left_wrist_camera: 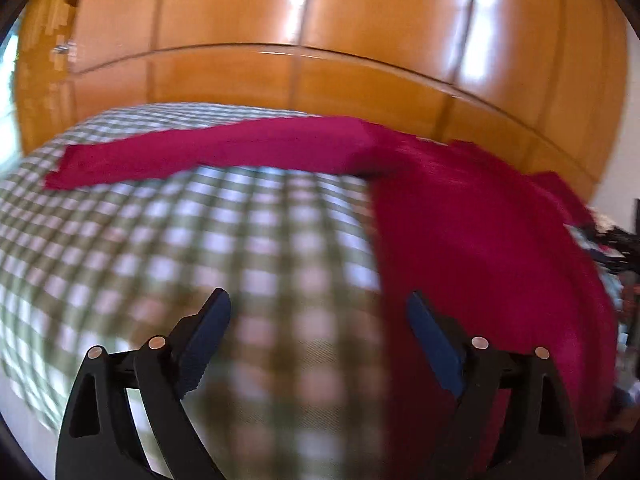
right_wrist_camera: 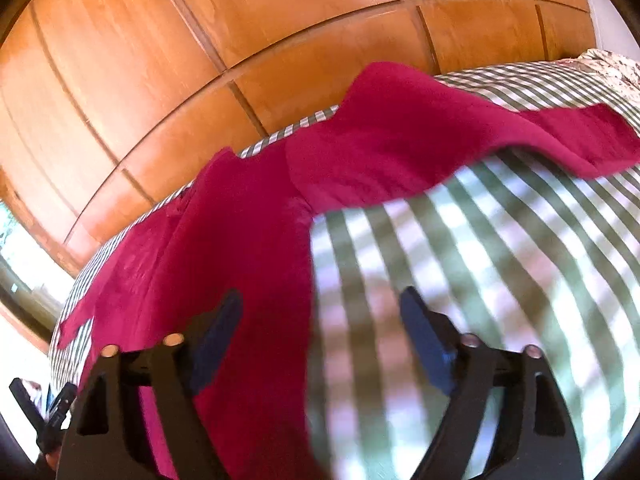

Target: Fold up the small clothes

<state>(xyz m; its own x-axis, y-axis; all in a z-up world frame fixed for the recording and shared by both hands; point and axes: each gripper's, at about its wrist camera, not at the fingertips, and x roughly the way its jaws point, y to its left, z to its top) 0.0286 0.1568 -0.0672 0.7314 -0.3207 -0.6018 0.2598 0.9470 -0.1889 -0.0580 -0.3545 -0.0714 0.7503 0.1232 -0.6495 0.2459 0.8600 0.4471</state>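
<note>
Left gripper (left_wrist_camera: 318, 334): black arms, dark blue pads, jaws spread wide, nothing between them, tilted down over the checked cover (left_wrist_camera: 160, 240). Right gripper (right_wrist_camera: 320, 332): same build, jaws apart, nothing clamped, tilted down over the same cover.

Bedroom: checked bedcover (left_wrist_camera: 200, 240), glossy wooden wardrobe doors (left_wrist_camera: 360, 20).

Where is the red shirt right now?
The red shirt lies spread on the checked bedspread, right of centre in the left wrist view, before the wooden wardrobe.
</note>
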